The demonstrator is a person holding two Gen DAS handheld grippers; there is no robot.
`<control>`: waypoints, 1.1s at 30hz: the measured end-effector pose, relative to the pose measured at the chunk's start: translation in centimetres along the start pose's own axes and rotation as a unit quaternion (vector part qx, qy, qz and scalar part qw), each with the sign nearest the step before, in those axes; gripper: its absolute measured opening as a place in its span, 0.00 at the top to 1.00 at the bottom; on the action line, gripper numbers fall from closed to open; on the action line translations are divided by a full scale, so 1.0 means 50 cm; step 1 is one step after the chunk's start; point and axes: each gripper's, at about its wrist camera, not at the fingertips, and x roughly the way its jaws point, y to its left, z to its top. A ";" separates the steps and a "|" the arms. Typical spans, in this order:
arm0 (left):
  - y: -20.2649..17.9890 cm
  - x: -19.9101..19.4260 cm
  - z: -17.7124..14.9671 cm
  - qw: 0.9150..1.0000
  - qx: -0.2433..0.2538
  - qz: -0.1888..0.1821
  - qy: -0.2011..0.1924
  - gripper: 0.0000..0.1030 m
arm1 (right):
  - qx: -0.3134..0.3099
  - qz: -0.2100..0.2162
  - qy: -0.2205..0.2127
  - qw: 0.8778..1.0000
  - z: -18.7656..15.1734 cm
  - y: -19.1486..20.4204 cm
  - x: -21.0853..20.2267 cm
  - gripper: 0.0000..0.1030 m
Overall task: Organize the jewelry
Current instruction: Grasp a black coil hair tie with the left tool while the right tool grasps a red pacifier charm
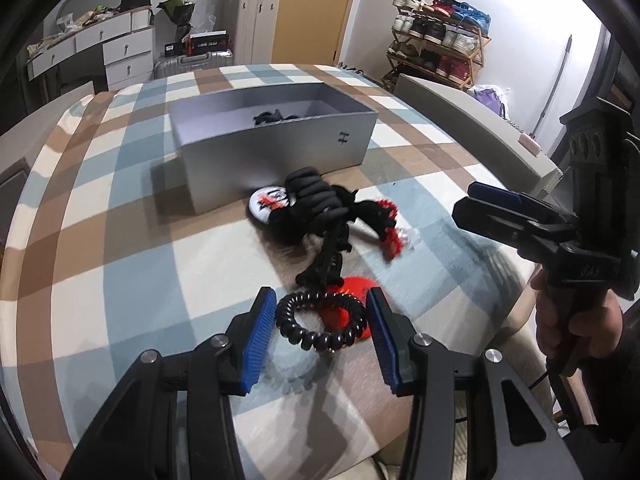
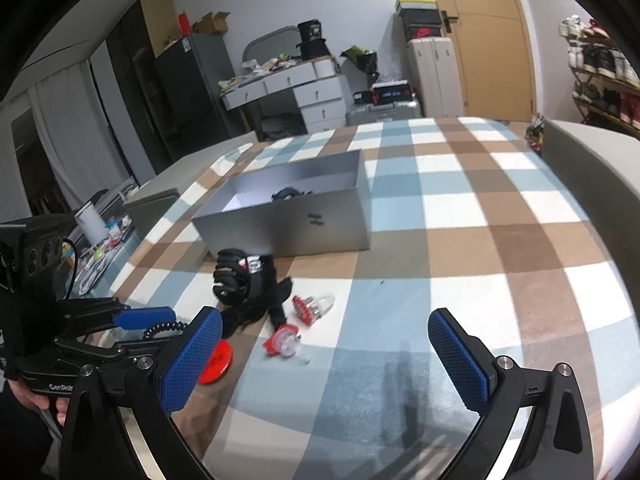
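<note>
Black spiral coil hair tie (image 1: 320,322) sits between the blue pads of the left gripper (image 1: 322,334), which clasps it just above the checked counter (image 1: 160,280) and a flat red disc (image 1: 352,292). Beyond lie a tangle of black bands (image 1: 320,204) and an open grey rectangular box (image 1: 276,140). Off to the side, the right gripper (image 2: 326,358) hangs spread wide, holding nothing.

We see the right hand-held gripper (image 2: 324,360) wide open over the checked worktop (image 2: 460,240), nothing between jaws; grey box (image 2: 304,216) beyond, left hand-held gripper (image 2: 156,326) around a black coil tie (image 2: 162,329).
</note>
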 end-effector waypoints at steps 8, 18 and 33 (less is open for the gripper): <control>0.038 -0.013 -0.011 0.999 -0.016 0.027 -0.010 0.61 | -0.005 0.016 0.040 0.999 -0.020 0.024 0.044 0.00; 0.085 -0.005 -0.026 0.996 -0.065 0.054 0.000 0.61 | -0.010 -0.001 0.054 0.999 -0.024 0.037 0.071 0.26; 0.072 -0.004 -0.033 0.996 -0.031 0.078 -0.006 0.59 | -0.063 -0.026 0.062 0.996 -0.033 0.062 0.072 0.74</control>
